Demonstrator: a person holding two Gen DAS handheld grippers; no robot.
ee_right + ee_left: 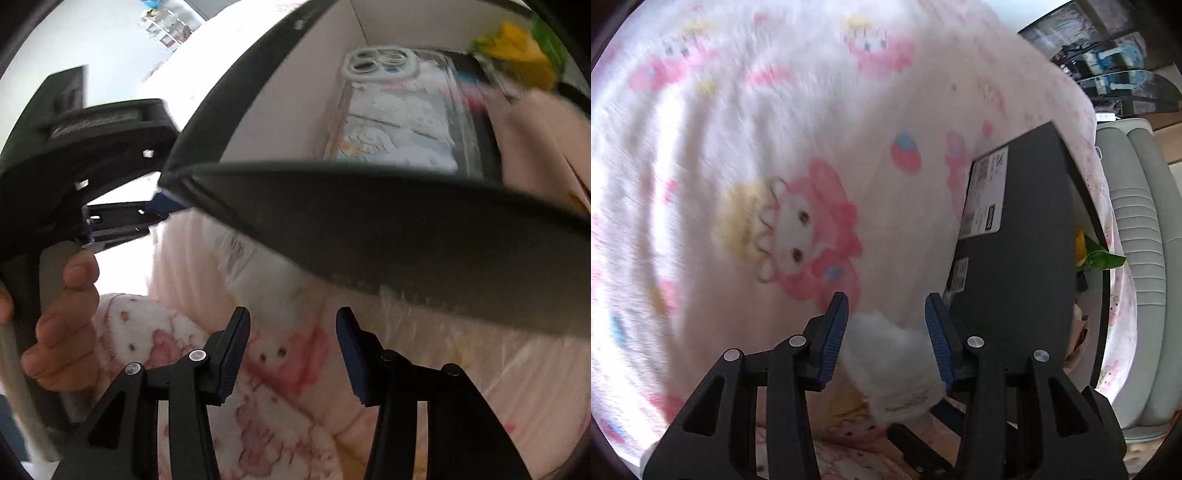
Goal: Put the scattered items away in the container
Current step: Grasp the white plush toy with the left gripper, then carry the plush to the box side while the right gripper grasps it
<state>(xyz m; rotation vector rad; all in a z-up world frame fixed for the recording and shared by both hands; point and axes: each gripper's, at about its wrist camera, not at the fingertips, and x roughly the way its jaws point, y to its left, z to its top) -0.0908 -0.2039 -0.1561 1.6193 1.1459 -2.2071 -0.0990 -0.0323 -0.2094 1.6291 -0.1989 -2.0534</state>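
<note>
My left gripper (886, 306) is shut on a white soft packet (894, 365) with faint print, held just above the pink cartoon blanket (775, 166). The black box (1019, 258) with white labels lies right beside it; a yellow and green item (1087, 249) shows inside. In the right wrist view my right gripper (291, 314) stands open over the blanket (280, 369) with nothing between its pads. Ahead of it is the black box's rim (369, 206). Inside the box lie a clear phone case (399, 122) and the yellow item (517, 51).
A person's hand (70, 314) grips the other gripper's handle at the left of the right wrist view. A grey ribbed cushion or seat (1141, 240) lies beyond the blanket's edge. Dark shelves (1108, 62) stand further off.
</note>
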